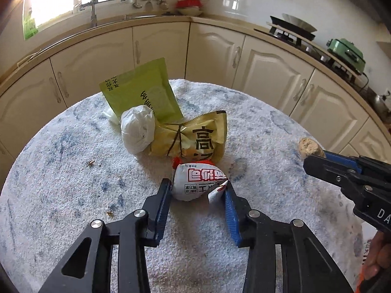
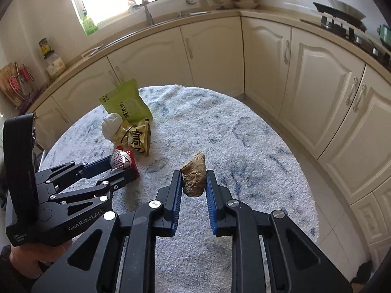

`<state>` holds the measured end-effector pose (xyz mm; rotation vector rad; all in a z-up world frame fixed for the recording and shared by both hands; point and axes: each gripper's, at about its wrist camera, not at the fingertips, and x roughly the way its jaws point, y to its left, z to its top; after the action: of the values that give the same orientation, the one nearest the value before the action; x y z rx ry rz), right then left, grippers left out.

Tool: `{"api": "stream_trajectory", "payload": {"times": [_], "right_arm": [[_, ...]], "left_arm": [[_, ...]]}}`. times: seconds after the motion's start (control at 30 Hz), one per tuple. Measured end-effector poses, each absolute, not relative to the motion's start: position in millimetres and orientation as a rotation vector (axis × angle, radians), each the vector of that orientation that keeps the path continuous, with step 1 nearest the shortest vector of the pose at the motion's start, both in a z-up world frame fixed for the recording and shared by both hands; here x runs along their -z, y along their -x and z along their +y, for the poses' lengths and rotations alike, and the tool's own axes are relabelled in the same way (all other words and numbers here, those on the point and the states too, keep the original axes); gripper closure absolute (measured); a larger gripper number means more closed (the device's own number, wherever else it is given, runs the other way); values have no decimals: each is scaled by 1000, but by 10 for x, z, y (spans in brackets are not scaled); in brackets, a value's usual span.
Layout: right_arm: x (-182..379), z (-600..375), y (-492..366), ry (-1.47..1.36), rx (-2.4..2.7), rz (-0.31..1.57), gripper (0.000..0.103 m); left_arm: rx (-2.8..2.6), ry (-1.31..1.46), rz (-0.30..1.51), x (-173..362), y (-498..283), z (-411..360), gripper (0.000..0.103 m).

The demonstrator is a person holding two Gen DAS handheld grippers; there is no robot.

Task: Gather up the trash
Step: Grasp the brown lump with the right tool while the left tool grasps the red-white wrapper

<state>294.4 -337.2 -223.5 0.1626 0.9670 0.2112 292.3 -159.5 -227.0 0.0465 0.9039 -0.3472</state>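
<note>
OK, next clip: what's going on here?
A person is clearing trash off a towel-covered table with two handheld grippers. The left gripper is clamped on a white and red wrapper. The right gripper holds a brown crumpled lump. A green pouch, white wad and yellow packet remain.

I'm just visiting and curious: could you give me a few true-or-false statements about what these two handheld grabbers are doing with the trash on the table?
1. The right gripper has its fingers closed on a brown crumpled lump. True.
2. The left gripper is around the green packet. False: it is around the white and red wrapper.
3. The white balled-up bag lies beside the gold packet. True.
4. The trash sits on a bare wooden table. False: a mottled white and blue cloth covers it.
</note>
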Motion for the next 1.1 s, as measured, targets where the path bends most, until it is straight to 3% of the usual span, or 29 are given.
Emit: {"api": "stream_trajectory", "payload": {"times": [0.17, 0.67, 0.8, 0.87, 0.93, 1.0, 1.03, 1.07, 1.1], "right_arm": [[2181, -3386, -2844, -168, -209, 962, 84], [1985, -3459, -2406, -180, -199, 946, 84], [2003, -3430, -2289, -177, -204, 954, 84], [2008, -3423, -2247, -178, -204, 954, 84], [2008, -3431, -2224, -181, -201, 955, 84], [1997, -3438, -2211, -182, -200, 954, 84], [1992, -3443, -2208, -180, -198, 953, 84], [1987, -3449, -2208, -180, -197, 952, 84], [1980, -3457, -2208, -179, -196, 952, 84]], "left_arm": [[400, 17, 920, 2256, -2867, -1563, 76], [415, 23, 906, 2109, -2373, -1488, 76], [393, -44, 922, 2182, -2302, -1556, 61], [374, -73, 918, 2167, -2305, -1615, 30], [363, -72, 896, 2154, -2326, -1650, 22], [375, -75, 911, 2197, -2398, -1698, 27], [377, -76, 912, 2222, -2427, -1711, 34], [366, -95, 900, 2220, -2429, -1730, 49], [360, -106, 894, 2210, -2424, -1735, 54]]}}
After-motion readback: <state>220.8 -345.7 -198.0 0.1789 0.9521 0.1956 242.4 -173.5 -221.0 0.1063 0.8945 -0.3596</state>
